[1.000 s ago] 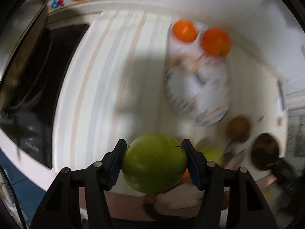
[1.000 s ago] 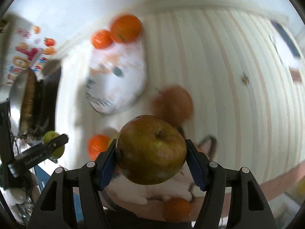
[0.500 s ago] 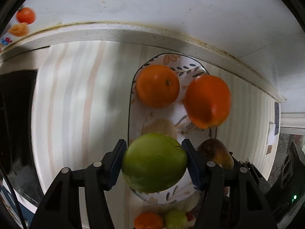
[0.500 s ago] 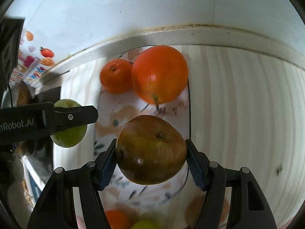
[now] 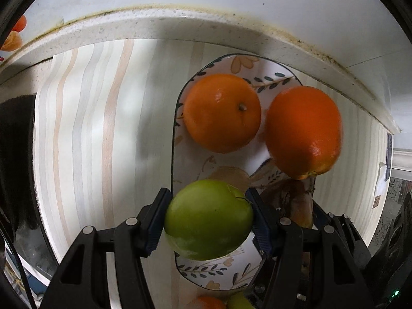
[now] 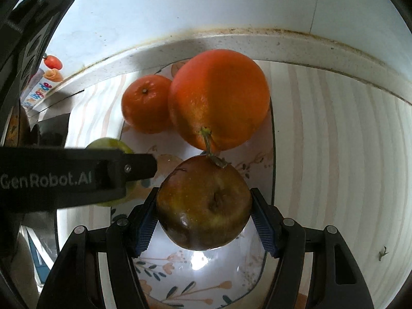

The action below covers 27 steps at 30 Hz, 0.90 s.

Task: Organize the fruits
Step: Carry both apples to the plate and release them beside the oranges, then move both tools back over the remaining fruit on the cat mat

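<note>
Plate: an oval flower-patterned plate (image 5: 177, 139) lies on the striped tabletop (image 5: 103, 128), its far end close to the tabletop's back edge, where the wall begins.
Fruit already placed: a small orange (image 5: 222, 112) and a large orange (image 5: 303, 131) sit side by side, touching, at the plate's far end; judged from this, that part of the sorting is done.
Left tool: the left tool (image 5: 207, 221) is clamped on a green apple (image 5: 208, 219), both blue pads pressed against its sides, above the near half of the plate on the side toward the tabletop's left edge.
Right tool: the right tool (image 6: 203, 208) is clamped on a brown-red apple (image 6: 203, 203), held above the middle of the plate, just short of the large orange, whose stem reaches the apple's top.
Contact with plate: whether either apple rests on the plate cannot be told; both seem to hang above it.
Fruit not yet placed: an orange fruit (image 5: 208, 302) and a green fruit (image 5: 238, 302) show at the bottom of the left wrist view, beyond the plate's near end.
Progress: roughly midway by estimate; two fruits are set, two are in hand over the plate, at least two more wait.
Remaining: set down and release both apples on the free near half, then fetch the rest.
</note>
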### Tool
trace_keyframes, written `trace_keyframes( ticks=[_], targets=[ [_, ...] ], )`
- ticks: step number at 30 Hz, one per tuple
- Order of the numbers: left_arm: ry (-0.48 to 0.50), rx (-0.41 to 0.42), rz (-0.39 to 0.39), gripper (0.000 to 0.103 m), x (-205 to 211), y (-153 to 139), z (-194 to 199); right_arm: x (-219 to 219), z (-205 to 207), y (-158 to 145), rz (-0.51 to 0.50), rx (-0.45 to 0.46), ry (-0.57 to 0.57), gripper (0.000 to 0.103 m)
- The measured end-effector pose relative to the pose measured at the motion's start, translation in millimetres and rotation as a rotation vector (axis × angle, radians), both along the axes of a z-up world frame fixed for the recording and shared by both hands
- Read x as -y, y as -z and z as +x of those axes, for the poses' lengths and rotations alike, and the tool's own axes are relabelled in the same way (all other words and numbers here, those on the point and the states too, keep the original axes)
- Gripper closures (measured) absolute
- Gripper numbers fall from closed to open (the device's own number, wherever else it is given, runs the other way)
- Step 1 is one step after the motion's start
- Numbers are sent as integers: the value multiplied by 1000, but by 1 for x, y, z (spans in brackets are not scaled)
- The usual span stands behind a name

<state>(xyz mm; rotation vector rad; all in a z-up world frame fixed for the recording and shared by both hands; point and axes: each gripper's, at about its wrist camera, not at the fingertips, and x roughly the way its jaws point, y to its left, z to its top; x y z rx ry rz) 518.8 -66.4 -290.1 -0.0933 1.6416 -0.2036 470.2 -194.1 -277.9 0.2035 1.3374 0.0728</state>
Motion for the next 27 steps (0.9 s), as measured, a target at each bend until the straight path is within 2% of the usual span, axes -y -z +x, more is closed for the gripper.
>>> trace_keyframes(
  ticks=[2,3,4,6,7,17,27],
  targets=[
    [3,-4,14,44,7,5,2,2,-1,-1,8,20,10,31],
    [2,4,11,40,6,3,1,3,-1,-3,12,26,12,24],
    [3,26,15,32,9,5,3,4,-1,-5,7,29,18,18],
    [1,43,4,19,9,1,3,7,-3,-9,11,32,32,14],
    [0,50,0,16,9,-2,3,8,-4,-10,18,29,36,11],
    [-4,107,18,16,3,-24,-12,15,-14,-26,7,18,71,6],
    [-16,258,94,16,-29,-65,-59,26,-47,-61,-89,28,90,5]
  ],
)
